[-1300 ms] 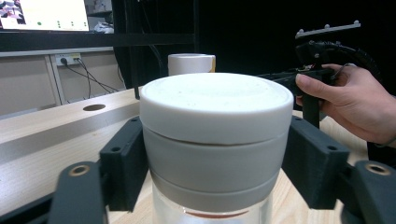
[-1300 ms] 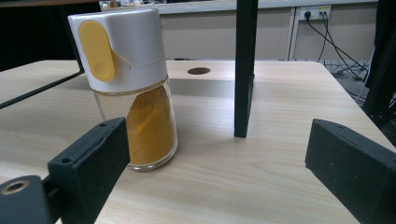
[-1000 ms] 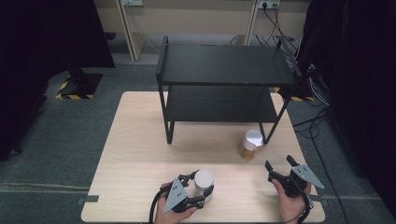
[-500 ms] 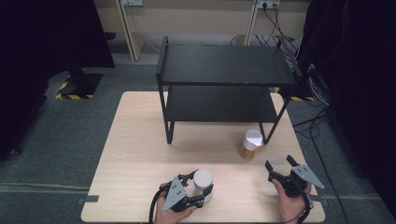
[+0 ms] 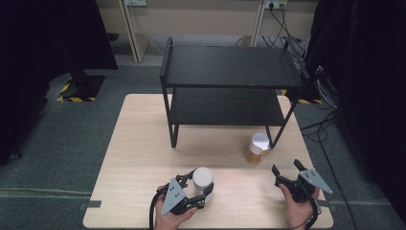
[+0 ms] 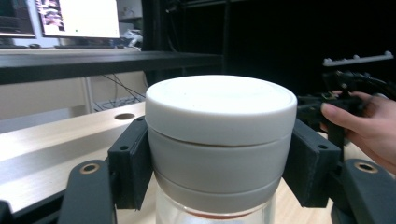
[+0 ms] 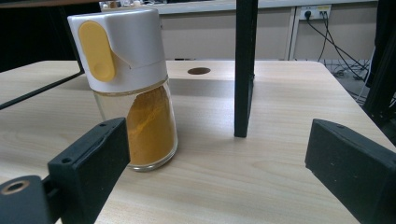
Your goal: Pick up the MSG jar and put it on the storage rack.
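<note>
1. Plainly, no brand, label or readable writing showed on either jar; the monitor behind the shelf in the left gripper view was too blurred to read.
2. The counter [image 5: 139,143] was pale wood-grain board with a small round hole near its far edge, and grey carpet lay around it.
3. A black two-tier shelf [image 5: 230,67] stood on the far half of the counter; beyond it were cream wall panels, a socket and loose cables, with dark curtains to either side.
4. The left gripper [image 5: 197,184] was clamped on the white-lidded jar [image 5: 202,176], its pads pressing the two sides of the broad white cap, as the left gripper view showed close up.
5. That jar stood near the counter's front edge, well in front of the shelf, upright with its long axis vertical and the lid facing up.
6. The right gripper [image 5: 286,168] rested near the front edge too, in front of the shelf's right leg, its jaws spread wide with nothing between them.
7. The spice jar [image 7: 128,88], glass with orange powder, a white cap and a yellow tab, stood upright just beside that leg, ahead of the right gripper.
</note>
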{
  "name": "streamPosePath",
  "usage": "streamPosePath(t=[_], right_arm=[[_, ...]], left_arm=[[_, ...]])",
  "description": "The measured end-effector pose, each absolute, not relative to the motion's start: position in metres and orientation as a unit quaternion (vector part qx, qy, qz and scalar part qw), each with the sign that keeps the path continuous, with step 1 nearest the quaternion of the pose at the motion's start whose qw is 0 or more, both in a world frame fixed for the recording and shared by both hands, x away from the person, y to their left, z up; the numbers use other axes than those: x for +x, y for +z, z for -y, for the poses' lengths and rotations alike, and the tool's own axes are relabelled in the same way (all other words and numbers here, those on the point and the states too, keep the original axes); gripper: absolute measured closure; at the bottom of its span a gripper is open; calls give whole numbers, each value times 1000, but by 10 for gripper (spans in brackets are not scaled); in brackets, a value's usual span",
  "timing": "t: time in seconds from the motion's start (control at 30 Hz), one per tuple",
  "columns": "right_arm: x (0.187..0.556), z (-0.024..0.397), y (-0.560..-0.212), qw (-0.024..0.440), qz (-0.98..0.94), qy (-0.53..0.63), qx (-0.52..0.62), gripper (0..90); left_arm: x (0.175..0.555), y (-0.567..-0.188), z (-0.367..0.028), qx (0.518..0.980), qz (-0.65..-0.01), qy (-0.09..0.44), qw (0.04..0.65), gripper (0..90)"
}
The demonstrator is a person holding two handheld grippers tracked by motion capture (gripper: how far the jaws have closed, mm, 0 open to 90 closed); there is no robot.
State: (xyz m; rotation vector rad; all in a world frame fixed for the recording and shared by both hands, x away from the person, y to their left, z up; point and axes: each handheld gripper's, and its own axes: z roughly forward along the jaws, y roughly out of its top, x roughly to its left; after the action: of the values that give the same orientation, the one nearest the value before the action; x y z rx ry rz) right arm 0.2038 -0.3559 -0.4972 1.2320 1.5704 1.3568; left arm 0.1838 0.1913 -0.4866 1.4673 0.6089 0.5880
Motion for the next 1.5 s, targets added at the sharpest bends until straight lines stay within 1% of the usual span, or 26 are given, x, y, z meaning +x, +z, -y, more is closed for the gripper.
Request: streamPosePath(t=[0.4, 0.7, 0.87, 1.13, 1.5], right_arm=[[204, 356, -497, 356, -609, 525, 476, 67], [204, 356, -497, 356, -609, 524, 477, 66], [204, 356, -497, 357, -609, 525, 476, 67], [204, 356, -497, 357, -609, 524, 476, 67], [204, 356, -497, 356, -609, 525, 476, 67]], left_arm=[[178, -469, -192, 626, -295, 301, 657, 336], [179, -460, -192, 619, -317, 316, 646, 337], [179, -453, -192, 603, -330, 330, 647, 337], [185, -433, -192, 589, -336, 353, 644, 337], [193, -416, -186, 575, -345, 375, 640, 337]])
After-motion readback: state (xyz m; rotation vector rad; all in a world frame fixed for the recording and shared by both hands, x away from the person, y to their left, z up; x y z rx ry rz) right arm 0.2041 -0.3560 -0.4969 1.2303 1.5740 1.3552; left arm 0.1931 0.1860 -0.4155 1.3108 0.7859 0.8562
